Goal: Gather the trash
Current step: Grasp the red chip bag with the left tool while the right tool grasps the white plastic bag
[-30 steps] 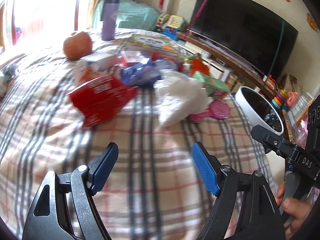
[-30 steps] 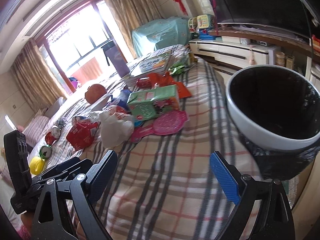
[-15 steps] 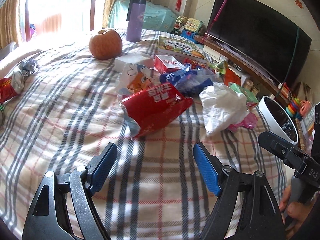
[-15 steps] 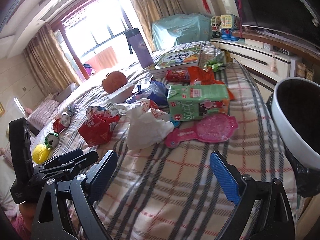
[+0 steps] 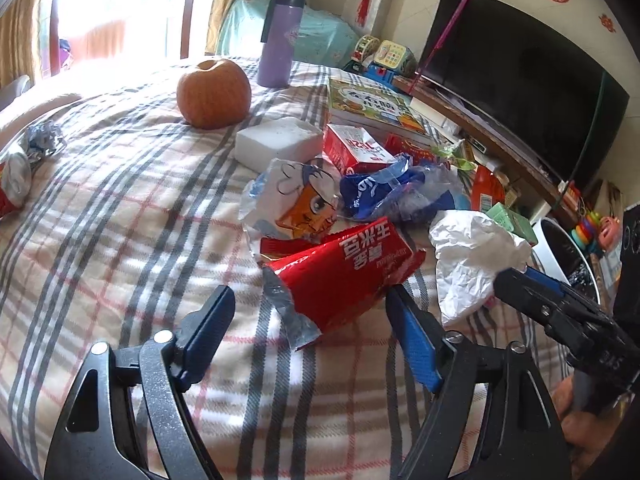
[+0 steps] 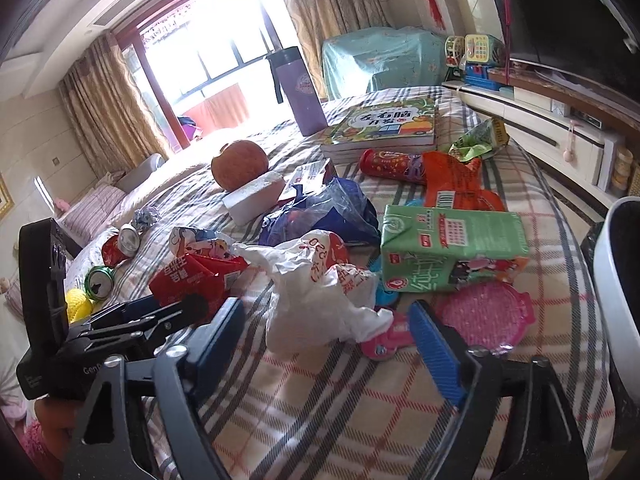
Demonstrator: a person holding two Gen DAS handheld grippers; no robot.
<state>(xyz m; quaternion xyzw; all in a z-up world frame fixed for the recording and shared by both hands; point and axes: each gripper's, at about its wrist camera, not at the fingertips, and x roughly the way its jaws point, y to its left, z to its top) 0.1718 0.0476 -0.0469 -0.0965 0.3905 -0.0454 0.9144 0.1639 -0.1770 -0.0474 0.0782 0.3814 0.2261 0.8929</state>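
a bed covered by a cream blanket with grey and pink plaid stripes [image 5: 120, 216] carries scattered litter: a torn red foil snack bag [image 5: 344, 276], a crumpled white plastic bag [image 6: 320, 300], a green drink carton [image 6: 452, 248], a white foam block [image 5: 276, 140], an orange-red apple [image 5: 214, 94] and a purple lidded flask [image 5: 280, 40].

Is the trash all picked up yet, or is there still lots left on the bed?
Lots left. Nothing looks binned yet; the bin shows only its dark liner. The left gripper is closing around the red wrapper, and the right gripper around the white crumpled bag; neither is lifted. The green carton, blue bag and cans still wait.
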